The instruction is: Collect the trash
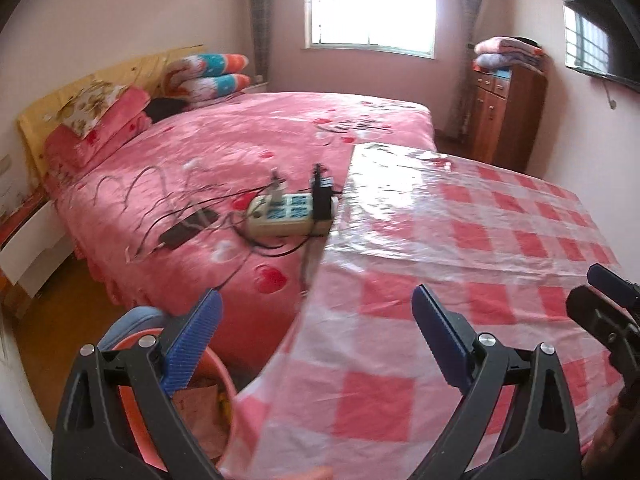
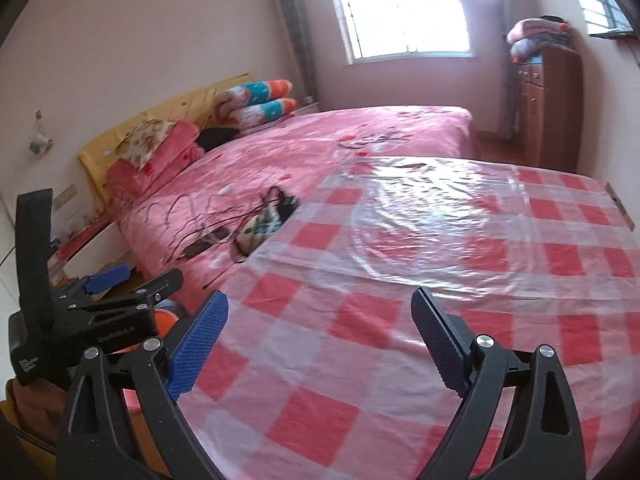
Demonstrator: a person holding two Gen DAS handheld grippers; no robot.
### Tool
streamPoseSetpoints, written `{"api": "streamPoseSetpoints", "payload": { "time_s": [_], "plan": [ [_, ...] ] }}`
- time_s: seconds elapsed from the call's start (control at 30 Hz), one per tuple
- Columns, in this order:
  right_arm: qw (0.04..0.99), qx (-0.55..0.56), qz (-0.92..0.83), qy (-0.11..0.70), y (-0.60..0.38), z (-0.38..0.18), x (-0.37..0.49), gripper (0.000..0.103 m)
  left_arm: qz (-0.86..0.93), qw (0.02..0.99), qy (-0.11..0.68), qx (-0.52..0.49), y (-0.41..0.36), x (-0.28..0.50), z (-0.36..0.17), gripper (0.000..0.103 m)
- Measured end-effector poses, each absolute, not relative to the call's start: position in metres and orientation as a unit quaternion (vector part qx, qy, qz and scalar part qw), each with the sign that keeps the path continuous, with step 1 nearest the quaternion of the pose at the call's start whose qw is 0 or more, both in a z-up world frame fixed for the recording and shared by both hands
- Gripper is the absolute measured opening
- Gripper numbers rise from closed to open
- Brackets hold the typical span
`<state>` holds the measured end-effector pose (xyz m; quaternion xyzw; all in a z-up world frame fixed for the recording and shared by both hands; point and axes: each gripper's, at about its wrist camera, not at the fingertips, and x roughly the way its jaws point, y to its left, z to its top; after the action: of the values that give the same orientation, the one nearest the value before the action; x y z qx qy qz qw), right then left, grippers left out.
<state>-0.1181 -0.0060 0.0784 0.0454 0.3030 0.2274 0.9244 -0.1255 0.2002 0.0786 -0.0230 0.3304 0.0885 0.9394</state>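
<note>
Table (image 2: 400,360) (checked plastic cover); bed (image 1: 240,136) carries power strip (image 1: 286,214), cables.

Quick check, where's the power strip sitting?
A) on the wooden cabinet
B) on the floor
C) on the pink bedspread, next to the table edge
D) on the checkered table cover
C: the power strip lies on the pink bedspread amid black cables, just left of the checkered table cover.

Home bedroom, double bed (image 1: 248,140) in pink heart-print sheets, pillows (image 1: 96,116) and folded quilts (image 1: 212,76) at its headboard, wooden cabinet (image 1: 506,116) beyond its foot, window (image 1: 370,4) behind.
</note>
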Motion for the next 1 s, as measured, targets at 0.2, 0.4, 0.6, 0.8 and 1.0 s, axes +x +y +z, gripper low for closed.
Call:
{"api": "streamPoseSetpoints", "payload": {
  "time_s": [0.2, 0.4, 0.6, 0.8, 1.0],
  "plan": [
    [0.938, 0.047, 0.190, 0.285, -0.039, 0.078, -0.119, 0.092, 0.064, 0.944, 0.323, -0.015, 0.166, -0.113, 0.088, 0.096],
    [0.944, 0.066, 0.159, 0.280, -0.070, 0.074, -0.117, 0.092, 0.044, 0.947, 0.319, 0.003, 0.132, -0.103, 0.093, 0.096],
    [0.952, 0.073, 0.122, 0.272, -0.102, 0.069, -0.117, 0.092, 0.027, 0.947, 0.321, 0.013, 0.101, -0.093, 0.092, 0.096],
    [0.958, 0.072, 0.090, 0.263, -0.128, 0.066, -0.118, 0.092, 0.013, 0.945, 0.325, 0.020, 0.073, -0.082, 0.088, 0.096],
    [0.961, 0.069, 0.057, 0.260, -0.151, 0.060, -0.116, 0.092, -0.004, 0.942, 0.334, 0.017, 0.048, -0.073, 0.083, 0.096]
  ]
}}
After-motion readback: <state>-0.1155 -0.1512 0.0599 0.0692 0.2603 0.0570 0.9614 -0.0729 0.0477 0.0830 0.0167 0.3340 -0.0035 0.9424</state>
